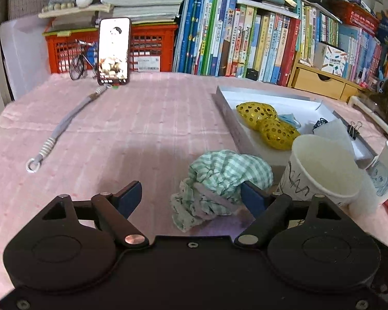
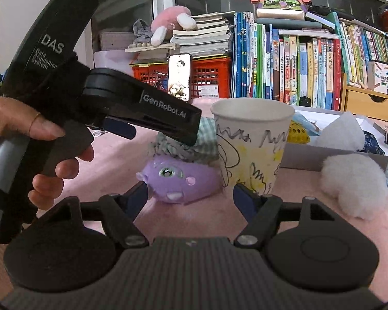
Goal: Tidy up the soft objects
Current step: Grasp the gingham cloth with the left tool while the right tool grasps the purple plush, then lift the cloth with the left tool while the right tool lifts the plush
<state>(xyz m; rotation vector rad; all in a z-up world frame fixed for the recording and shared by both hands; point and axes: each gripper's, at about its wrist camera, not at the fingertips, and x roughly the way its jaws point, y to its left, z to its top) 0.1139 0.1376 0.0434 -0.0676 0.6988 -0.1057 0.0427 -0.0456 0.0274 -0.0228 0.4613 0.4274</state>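
A green checked cloth (image 1: 227, 173) lies bunched on the pink tablecloth over a purple plush toy (image 2: 183, 178). My left gripper (image 1: 192, 197) stands open around the cloth. Its right finger (image 1: 253, 199) touches the fabric and its left finger (image 1: 130, 197) is well apart from it. My right gripper (image 2: 192, 199) is open, low over the table, with the purple toy just beyond its fingertips and nothing pressed between them. In the right wrist view a hand (image 2: 46, 139) holds the left gripper's black housing (image 2: 152, 108) above the cloth (image 2: 207, 142).
A scribbled paper cup (image 1: 323, 165) (image 2: 251, 142) stands right beside the cloth. Behind it is a white tray (image 1: 227, 100) holding yellow sequined pieces (image 1: 269, 121). A white fluffy ball (image 2: 349, 183) lies at the right. A phone (image 1: 113, 51), a strap (image 1: 64, 126) and bookshelves (image 1: 245, 38) are farther back.
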